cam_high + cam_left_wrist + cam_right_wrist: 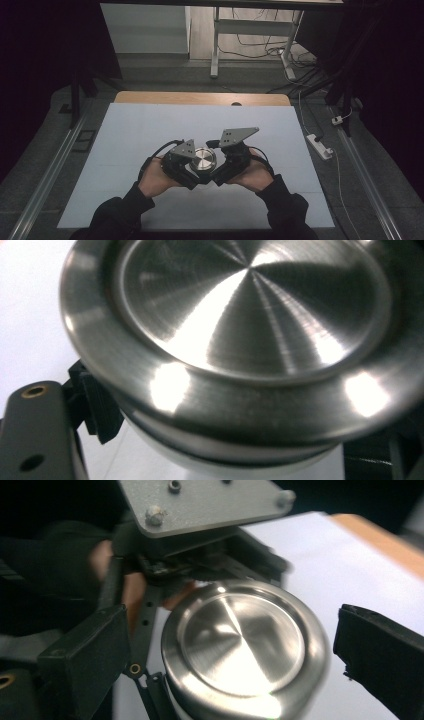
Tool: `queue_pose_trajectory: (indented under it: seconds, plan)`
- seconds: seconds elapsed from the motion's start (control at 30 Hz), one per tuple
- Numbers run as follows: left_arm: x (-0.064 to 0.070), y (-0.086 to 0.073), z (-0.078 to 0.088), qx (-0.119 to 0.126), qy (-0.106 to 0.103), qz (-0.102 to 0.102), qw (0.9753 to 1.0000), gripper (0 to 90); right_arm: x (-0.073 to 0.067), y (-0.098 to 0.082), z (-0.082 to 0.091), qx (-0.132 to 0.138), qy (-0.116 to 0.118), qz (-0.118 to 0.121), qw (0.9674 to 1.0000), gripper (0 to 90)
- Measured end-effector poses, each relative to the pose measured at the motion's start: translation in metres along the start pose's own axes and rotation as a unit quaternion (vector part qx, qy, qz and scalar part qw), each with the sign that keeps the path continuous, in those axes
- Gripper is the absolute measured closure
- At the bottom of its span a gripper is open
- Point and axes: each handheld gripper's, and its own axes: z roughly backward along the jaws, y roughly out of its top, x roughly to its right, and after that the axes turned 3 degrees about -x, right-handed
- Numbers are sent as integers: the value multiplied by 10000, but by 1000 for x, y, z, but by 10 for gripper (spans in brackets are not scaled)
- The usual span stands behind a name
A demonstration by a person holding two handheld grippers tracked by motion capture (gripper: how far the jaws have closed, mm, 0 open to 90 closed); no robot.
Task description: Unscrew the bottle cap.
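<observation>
A round container with a brushed steel lid (204, 159) is held just above the white table top (150, 130), between my two grippers. My left gripper (191, 171) is shut on the container's pale body (225, 460) below the lid (250, 315); one of its fingers (30, 430) shows at the lower left. My right gripper (230, 655) stands open, its two black jaws either side of the lid (245, 645) with small gaps, not pressing on it. In the high view the right gripper (218, 172) comes in from the right, facing the left one.
The white table top (280, 140) extends all round the hands, with a wooden edge (200, 98) at the back. A power strip (320, 145) and cables lie on the floor to the right; a desk frame (216, 45) stands beyond.
</observation>
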Motion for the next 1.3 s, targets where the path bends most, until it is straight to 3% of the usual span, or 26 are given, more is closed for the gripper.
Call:
queue_pose_trajectory:
  seconds: [0.07,0.1,0.2,0.23,0.33,0.43,0.53,0.63,0.7,0.73,0.77,0.8,0.83,0.93,1.0,1.07,1.13,1.17,1.27,1.3]
  plan:
    - [-1,-1,1,28,169,119,9998,153,-7,2,1,-30,-389,-7,9992,49]
    - [-2,-1,1,58,243,197,9995,153,-7,2,1,-30,-389,-7,9992,49]
    - [-2,-1,2,71,424,314,9986,153,-16,4,-3,-55,-870,-131,9961,66]
    - [-1,-1,2,86,474,364,9982,153,-20,4,-8,-65,-1127,-177,9934,72]
    - [0,0,1,18,503,305,9983,153,-22,5,-14,3,-1322,-320,9907,99]
    - [2,1,0,7,464,262,9986,153,-23,5,-16,9,-1392,-267,9899,153]
    - [3,2,1,12,387,186,9991,153,-23,4,-14,39,-1285,-245,9914,194]
    - [2,1,3,45,150,29,9999,153,-22,4,-12,21,-1105,-189,9937,195]
    - [2,1,5,65,-24,-38,10000,153,-17,4,-7,67,-700,-65,9975,196]
    - [2,1,5,79,-103,-77,9999,153,-17,4,-7,67,-700,-65,9975,196]
    - [2,0,5,86,-198,-133,9997,153,-11,2,-4,109,-304,82,9994,197]
    - [3,0,6,101,-293,-176,9994,153,-11,2,-4,109,-304,82,9994,197]
    - [3,0,5,112,-377,-217,9990,153,-5,-1,-1,207,121,229,9995,197]
    - [6,1,4,126,-599,-403,9973,153,3,-7,2,373,682,544,9955,197]
    - [7,1,2,85,-685,-492,9964,153,6,-12,2,444,930,672,9924,197]
    - [9,0,-1,17,-672,-575,9961,153,6,-15,1,475,999,731,9912,196]
    - [8,0,-2,0,-599,-513,9969,153,7,-16,0,409,1006,748,9913,193]
    - [7,0,-1,17,-549,-470,9974,153,6,-13,1,373,786,643,9941,159]
    - [6,0,3,44,-217,-279,9994,153,2,-7,6,434,249,433,9978,61]
    - [5,0,4,52,-117,-200,9997,153,2,-7,6,434,249,433,9978,61]
